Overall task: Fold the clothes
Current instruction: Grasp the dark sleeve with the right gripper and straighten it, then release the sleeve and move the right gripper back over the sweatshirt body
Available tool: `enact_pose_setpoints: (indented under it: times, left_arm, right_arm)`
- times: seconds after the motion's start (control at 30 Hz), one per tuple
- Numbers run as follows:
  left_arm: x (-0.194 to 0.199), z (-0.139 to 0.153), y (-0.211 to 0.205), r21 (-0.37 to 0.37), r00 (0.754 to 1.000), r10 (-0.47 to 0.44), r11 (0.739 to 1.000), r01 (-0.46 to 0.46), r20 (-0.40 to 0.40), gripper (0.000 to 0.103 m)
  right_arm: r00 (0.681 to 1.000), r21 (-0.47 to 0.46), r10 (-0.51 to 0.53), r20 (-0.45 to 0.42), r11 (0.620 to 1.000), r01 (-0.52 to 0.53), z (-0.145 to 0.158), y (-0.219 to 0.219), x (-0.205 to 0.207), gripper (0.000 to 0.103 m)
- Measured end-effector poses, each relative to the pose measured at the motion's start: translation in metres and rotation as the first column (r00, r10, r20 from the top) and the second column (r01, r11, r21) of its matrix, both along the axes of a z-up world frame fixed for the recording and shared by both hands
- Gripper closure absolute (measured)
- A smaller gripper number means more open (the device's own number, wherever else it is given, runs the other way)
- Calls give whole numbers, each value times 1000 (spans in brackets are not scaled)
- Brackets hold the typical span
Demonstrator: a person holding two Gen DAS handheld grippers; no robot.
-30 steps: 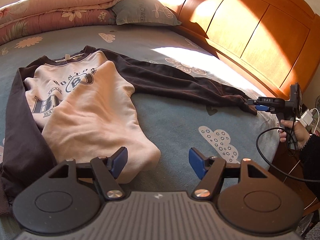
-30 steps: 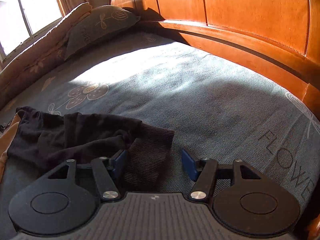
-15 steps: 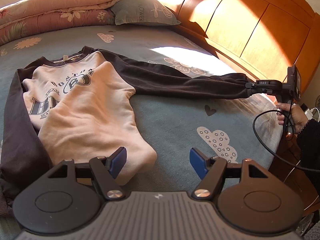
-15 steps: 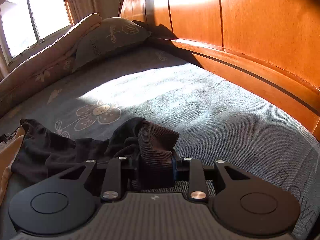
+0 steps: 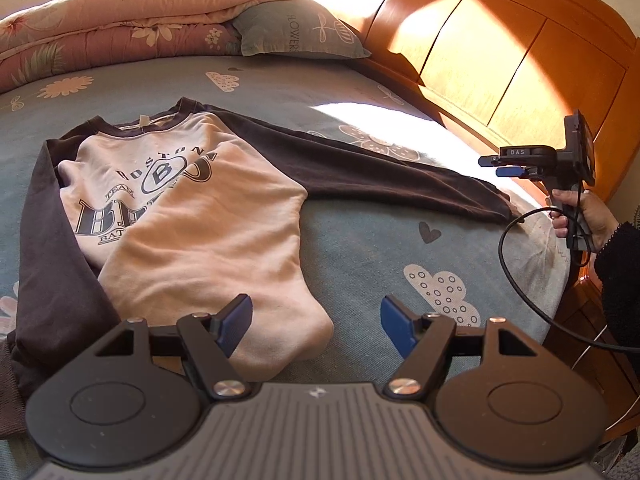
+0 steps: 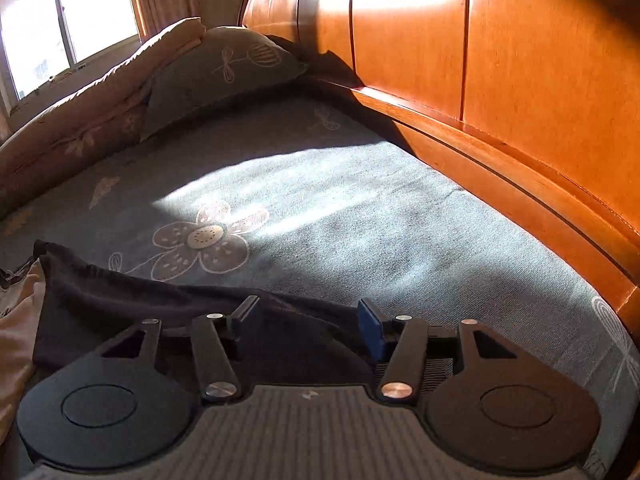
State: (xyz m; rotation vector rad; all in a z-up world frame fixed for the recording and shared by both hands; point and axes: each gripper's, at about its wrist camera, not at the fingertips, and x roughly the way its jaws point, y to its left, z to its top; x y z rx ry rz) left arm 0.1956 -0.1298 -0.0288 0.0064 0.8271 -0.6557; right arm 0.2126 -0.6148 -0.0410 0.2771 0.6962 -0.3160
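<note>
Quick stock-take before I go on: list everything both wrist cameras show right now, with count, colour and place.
sweatshirt: one, cream body with dark brown sleeves, laid flat on the bed, one sleeve stretched out toward the bed's edge
bed sheet: one, grey-blue with flower and cloud prints, under the sweatshirt
pillow: one, grey-blue, at the far end beside the headboard
quilt: one, pink floral, folded beside the pillow
headboard: one, orange wood, along the bed's side
window: one, bright, beyond the quilt
cable: one, black, hanging from the right gripper
left gripper: open, above the sweatshirt's hem
right gripper: open, over the sleeve end
hand: one, holding the right gripper's handle
</note>
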Motion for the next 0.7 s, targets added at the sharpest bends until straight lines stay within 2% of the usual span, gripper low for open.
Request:
enact_pose_setpoints:
  times: [0.1,0.23,0.43,0.5,0.57,0.63,0.7]
  left_arm:
    - [3,5,7,-6,1000,22,1000,-22,14,31]
    - [7,11,20,-19,998,51,999,-50,28,28]
    - [14,13,42,-26,997,75,997,-74,30,28]
    - [16,11,48,-37,997,76,996,-75,28,28]
    - [19,9,53,-48,996,80,996,-79,24,27]
    - [23,4,55,-56,996,86,995,-85,14,27]
    - [27,-1,56,-64,996,92,994,-92,3,27]
  right_arm:
    - [993,-12,115,-22,993,-116,-6,31,43,39]
    - [963,-25,266,-53,963,-267,-15,73,101,38]
    - [873,-34,476,-103,876,-482,-27,135,188,38]
    - [840,-40,524,-142,844,-534,-33,137,202,39]
    - [804,-44,567,-178,812,-582,-38,136,215,42]
    - [769,-46,601,-218,781,-623,-45,137,222,57]
    - [745,-51,620,-247,759,-649,-51,139,223,61]
